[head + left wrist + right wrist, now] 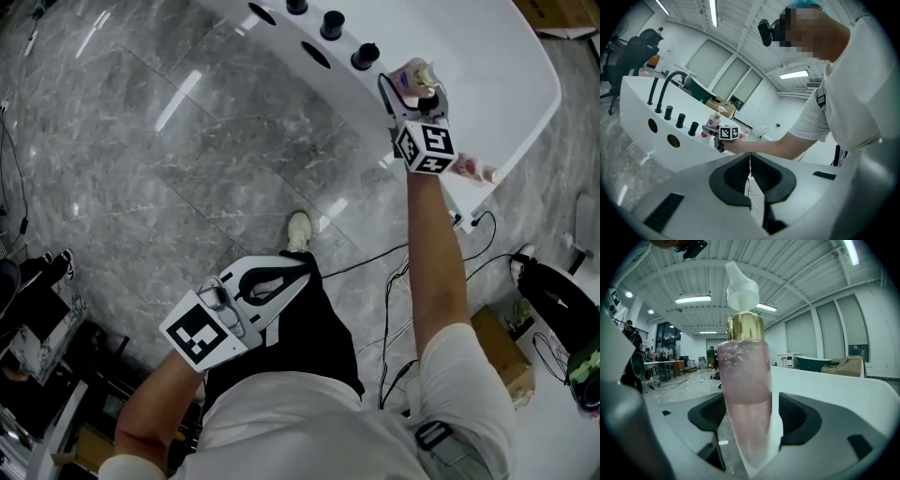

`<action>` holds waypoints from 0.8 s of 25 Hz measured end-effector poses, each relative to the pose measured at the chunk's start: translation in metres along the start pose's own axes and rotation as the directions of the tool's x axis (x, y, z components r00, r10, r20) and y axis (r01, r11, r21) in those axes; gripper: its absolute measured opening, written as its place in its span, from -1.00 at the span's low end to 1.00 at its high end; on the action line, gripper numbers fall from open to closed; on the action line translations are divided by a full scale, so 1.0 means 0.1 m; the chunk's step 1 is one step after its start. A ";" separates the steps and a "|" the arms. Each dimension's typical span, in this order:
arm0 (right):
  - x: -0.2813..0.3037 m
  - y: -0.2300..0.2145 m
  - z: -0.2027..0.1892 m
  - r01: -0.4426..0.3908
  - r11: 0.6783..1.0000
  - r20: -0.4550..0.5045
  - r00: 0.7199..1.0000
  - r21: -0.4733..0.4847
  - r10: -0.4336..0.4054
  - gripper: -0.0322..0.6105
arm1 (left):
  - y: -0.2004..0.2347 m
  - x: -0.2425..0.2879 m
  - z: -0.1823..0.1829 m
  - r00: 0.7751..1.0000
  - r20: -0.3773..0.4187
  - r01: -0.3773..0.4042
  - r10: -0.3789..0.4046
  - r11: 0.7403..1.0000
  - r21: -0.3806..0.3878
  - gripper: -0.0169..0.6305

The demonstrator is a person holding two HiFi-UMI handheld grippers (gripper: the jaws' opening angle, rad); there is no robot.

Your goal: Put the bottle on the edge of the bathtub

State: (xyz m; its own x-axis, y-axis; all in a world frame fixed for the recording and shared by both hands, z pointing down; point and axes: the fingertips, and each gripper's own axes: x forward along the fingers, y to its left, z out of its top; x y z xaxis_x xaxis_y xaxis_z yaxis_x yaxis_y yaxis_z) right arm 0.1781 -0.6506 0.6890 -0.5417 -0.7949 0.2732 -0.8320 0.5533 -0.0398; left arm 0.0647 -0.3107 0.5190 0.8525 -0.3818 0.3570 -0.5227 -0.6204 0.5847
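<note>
Bottle [743, 394], pink and standing on the tub's [497, 84] rim near the knobs [364, 54], is flanked by the right gripper's [412, 92] jaws, which are spread wide and clear of its sides. It is judged light, rigid, slick-walled and top-heavy under its pump [740, 287], so it is best taken on the straight body. Well apart, the left gripper [750, 183] is clenched on nothing.

Glossy white bathtub [487, 66], polished grey stone floor [169, 159], translucent pink bottle [745, 399], shiny gold collar [746, 326]
</note>
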 end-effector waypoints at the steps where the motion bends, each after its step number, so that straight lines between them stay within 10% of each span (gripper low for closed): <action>1: -0.03 0.00 -0.02 0.005 1.000 -0.004 1.000 0.013 -0.005 0.21 | -0.02 0.00 0.00 1.000 0.001 0.003 -0.003 1.000 0.004 -0.89; 13: -0.88 0.29 -0.11 0.124 0.989 -0.069 0.991 0.083 -0.118 0.13 | -0.42 -0.29 0.01 0.998 0.010 0.061 -0.062 0.995 0.075 -0.89; 20: -1.79 0.82 0.01 0.159 0.981 -0.100 0.984 0.116 -0.148 -0.27 | -0.75 -0.74 0.05 0.994 0.061 0.078 -0.088 0.985 0.154 -0.89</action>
State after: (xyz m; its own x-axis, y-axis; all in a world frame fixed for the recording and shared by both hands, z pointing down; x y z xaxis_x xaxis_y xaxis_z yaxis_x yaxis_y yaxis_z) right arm 0.2066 -0.4626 0.6357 -0.3983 -0.8389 0.3709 -0.9157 0.3875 -0.1068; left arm 0.0407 -0.2393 0.4450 0.8937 -0.3664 0.2590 -0.4485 -0.7464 0.4917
